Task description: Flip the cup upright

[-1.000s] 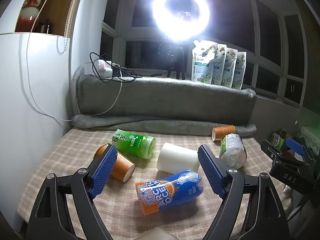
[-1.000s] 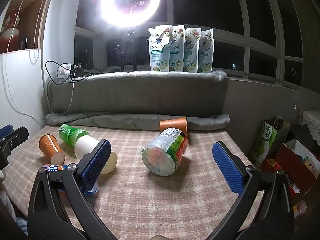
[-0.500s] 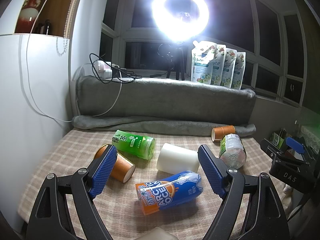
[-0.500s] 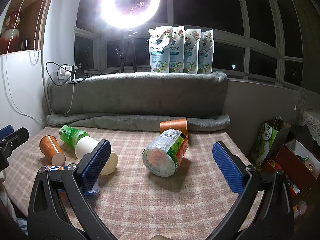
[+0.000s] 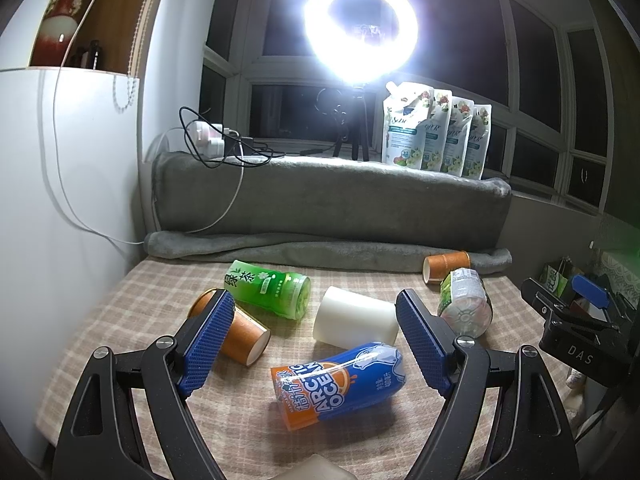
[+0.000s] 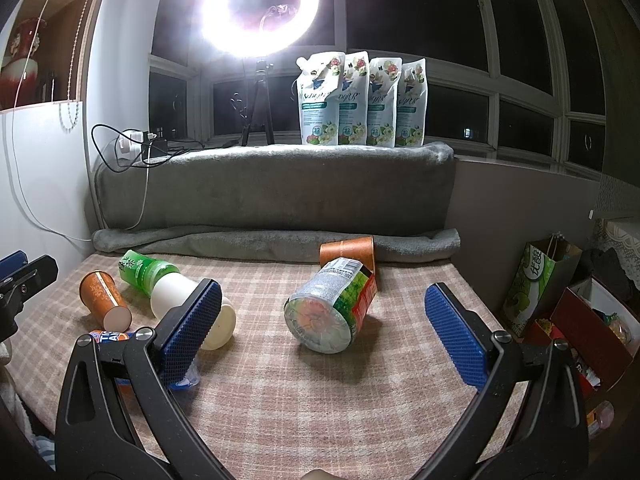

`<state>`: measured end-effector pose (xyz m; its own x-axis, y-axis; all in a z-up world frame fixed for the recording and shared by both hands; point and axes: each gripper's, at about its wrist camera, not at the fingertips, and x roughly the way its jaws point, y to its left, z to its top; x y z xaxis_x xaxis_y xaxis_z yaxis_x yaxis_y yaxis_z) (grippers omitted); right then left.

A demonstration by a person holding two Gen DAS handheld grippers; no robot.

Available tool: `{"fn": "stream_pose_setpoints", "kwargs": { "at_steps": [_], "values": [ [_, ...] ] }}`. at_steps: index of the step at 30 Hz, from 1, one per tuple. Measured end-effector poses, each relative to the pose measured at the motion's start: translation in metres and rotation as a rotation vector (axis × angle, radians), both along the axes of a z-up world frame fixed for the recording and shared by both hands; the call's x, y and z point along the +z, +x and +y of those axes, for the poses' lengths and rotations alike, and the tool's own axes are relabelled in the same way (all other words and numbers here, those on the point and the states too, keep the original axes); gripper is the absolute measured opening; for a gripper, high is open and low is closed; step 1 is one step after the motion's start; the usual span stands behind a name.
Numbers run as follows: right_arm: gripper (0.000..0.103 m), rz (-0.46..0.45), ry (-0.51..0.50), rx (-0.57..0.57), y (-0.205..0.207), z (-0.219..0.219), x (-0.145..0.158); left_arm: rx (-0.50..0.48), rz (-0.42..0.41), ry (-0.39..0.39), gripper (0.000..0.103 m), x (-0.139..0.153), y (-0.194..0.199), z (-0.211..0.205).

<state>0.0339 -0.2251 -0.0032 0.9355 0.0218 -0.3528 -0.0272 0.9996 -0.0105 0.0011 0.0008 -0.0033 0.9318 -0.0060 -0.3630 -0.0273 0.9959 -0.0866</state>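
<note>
Several cups lie on their sides on the checked tablecloth. A blue and orange cup lies just ahead of my open, empty left gripper. A white cup, a green cup and an orange cup lie beyond it. A clear cup with a green and red label lies ahead of my open, empty right gripper, its bottom facing me. A second orange cup lies behind it.
A grey folded blanket bounds the table's far side, with detergent pouches and a ring light on the sill. A white cabinet stands at left. Bags and boxes sit off the right edge.
</note>
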Motion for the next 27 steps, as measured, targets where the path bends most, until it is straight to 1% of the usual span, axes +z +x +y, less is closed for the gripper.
{"fn": "stream_pose_setpoints", "kwargs": {
  "at_steps": [27],
  "values": [
    [0.103, 0.001, -0.001, 0.001, -0.0011, -0.0018, -0.0007, 0.001, -0.002, 0.000, 0.083, 0.0004, 0.0001, -0.0005]
  ]
}}
